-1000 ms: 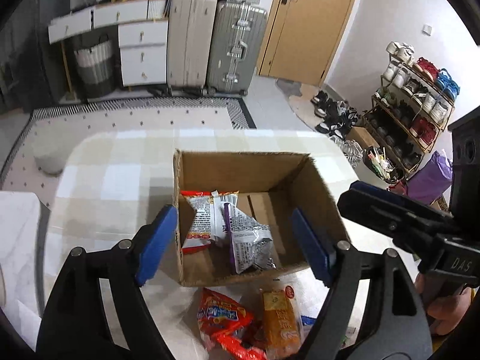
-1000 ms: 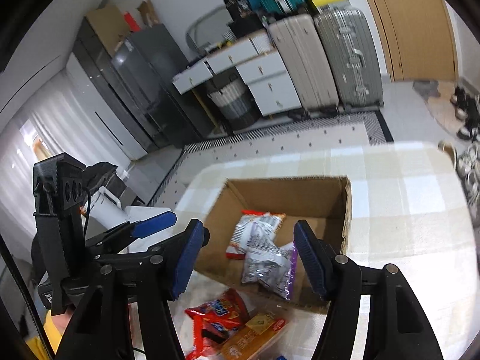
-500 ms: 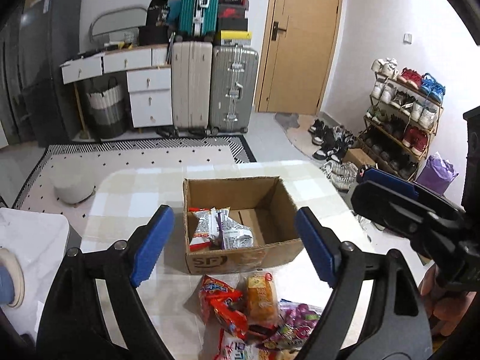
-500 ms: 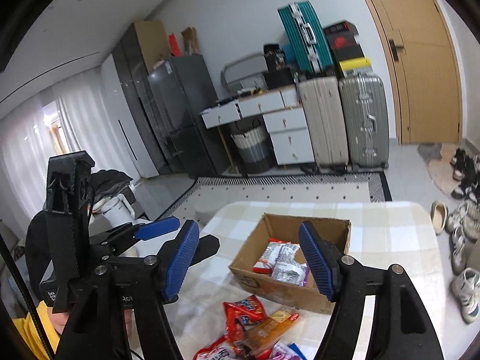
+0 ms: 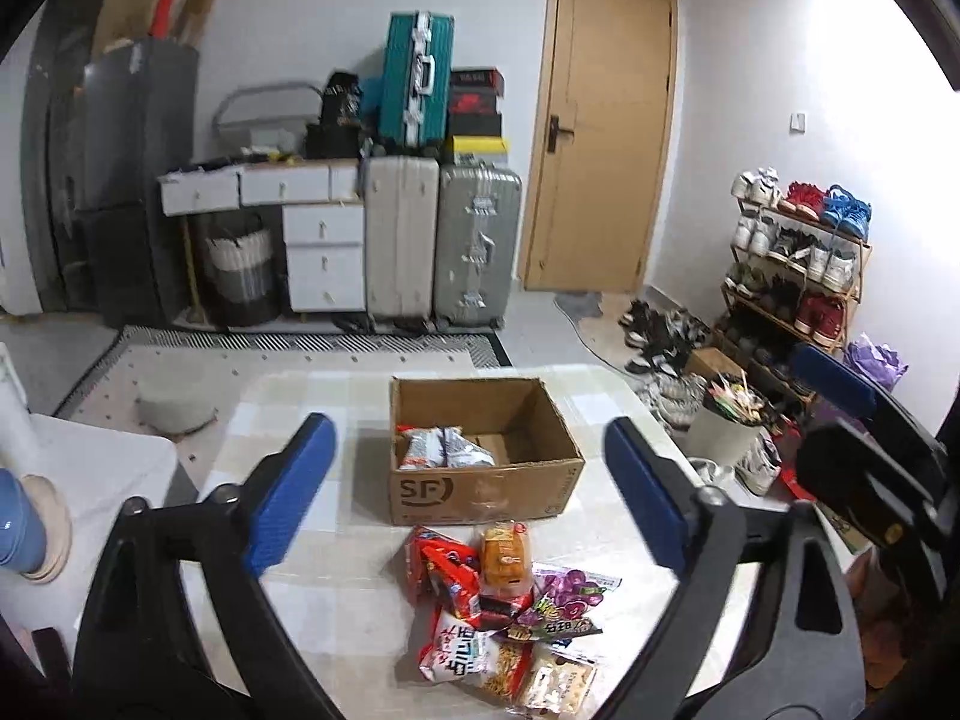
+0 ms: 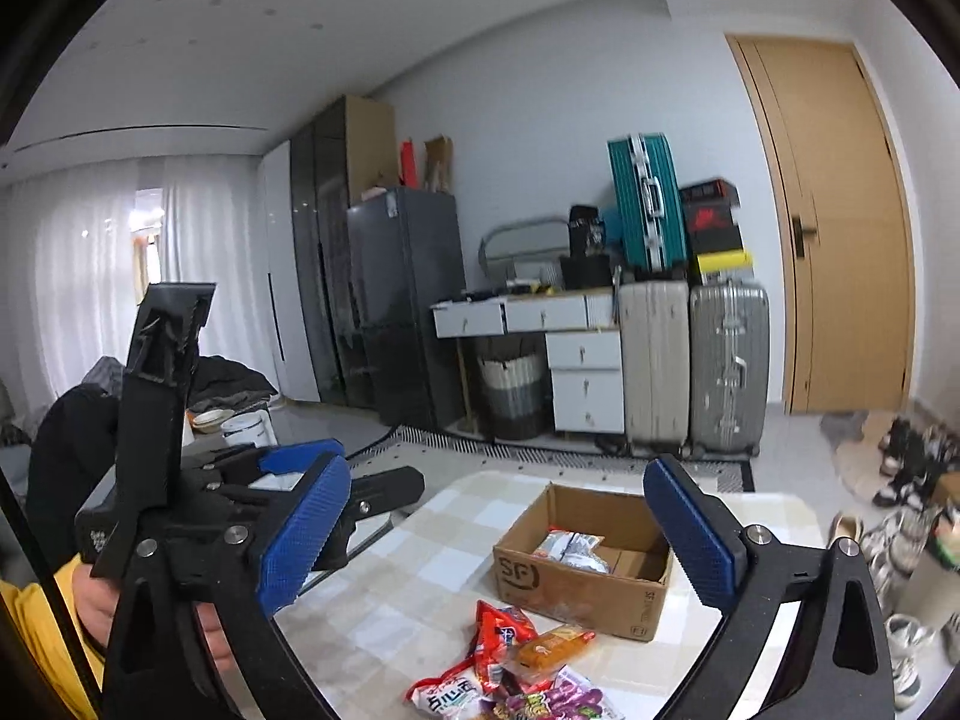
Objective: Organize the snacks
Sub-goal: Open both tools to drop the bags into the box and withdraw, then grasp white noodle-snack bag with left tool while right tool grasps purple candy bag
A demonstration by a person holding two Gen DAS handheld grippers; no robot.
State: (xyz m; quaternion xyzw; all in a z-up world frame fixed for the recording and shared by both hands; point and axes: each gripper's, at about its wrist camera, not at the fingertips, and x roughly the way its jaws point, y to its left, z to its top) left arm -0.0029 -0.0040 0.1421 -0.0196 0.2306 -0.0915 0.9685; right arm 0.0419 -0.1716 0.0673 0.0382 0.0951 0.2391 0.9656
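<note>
An open cardboard box (image 5: 543, 477) marked SF stands on the checked table (image 5: 312, 606). It holds silver snack packets (image 5: 441, 449); they also show in the right wrist view (image 6: 570, 546). A pile of loose snack packets (image 5: 504, 606) lies on the table in front of the box, and it also shows in the right wrist view (image 6: 516, 672). My left gripper (image 5: 468, 486) is open and empty, raised well back from the box. My right gripper (image 6: 498, 534) is open and empty, high above the table; the box (image 6: 576, 591) lies below it. The left gripper also shows at the left of the right wrist view (image 6: 336, 480).
Suitcases (image 5: 441, 240) and white drawers (image 5: 324, 252) stand against the far wall beside a wooden door (image 5: 600, 144). A shoe rack (image 5: 792, 264) and a white bin (image 5: 723, 426) are to the right of the table. A stool (image 5: 174, 399) is on the rug at the left.
Both grippers have pulled back and up from the box, which now looks smaller and farther. More of the snack pile has come into view. Both stay open.
</note>
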